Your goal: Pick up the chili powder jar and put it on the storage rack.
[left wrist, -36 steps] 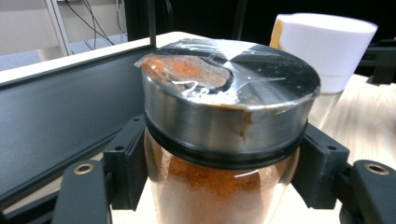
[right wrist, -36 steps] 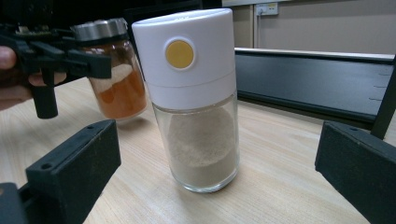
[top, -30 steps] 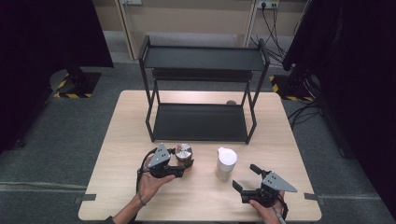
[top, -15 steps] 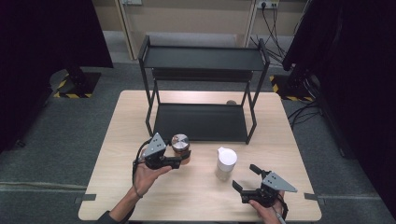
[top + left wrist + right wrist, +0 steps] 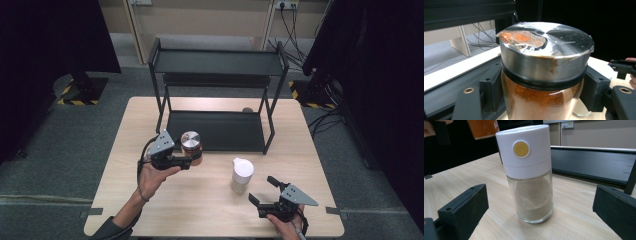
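Fingers of the left gripper (image 5: 186, 161) are clamped on the glass spice jar of orange powder with a round steel lid (image 5: 191, 147), held upright, lid up, long axis vertical, above the table (image 5: 200, 215) just left of the black two-tier metal rack (image 5: 218, 131). Right of the jar, the right gripper (image 5: 262, 189) has its fingers spread wide, near the upright white-capped glass shaker (image 5: 242, 174) in front of the rack.

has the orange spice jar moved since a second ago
Yes. The spice jar, clamped in the left gripper, has moved up-frame toward the black rack.
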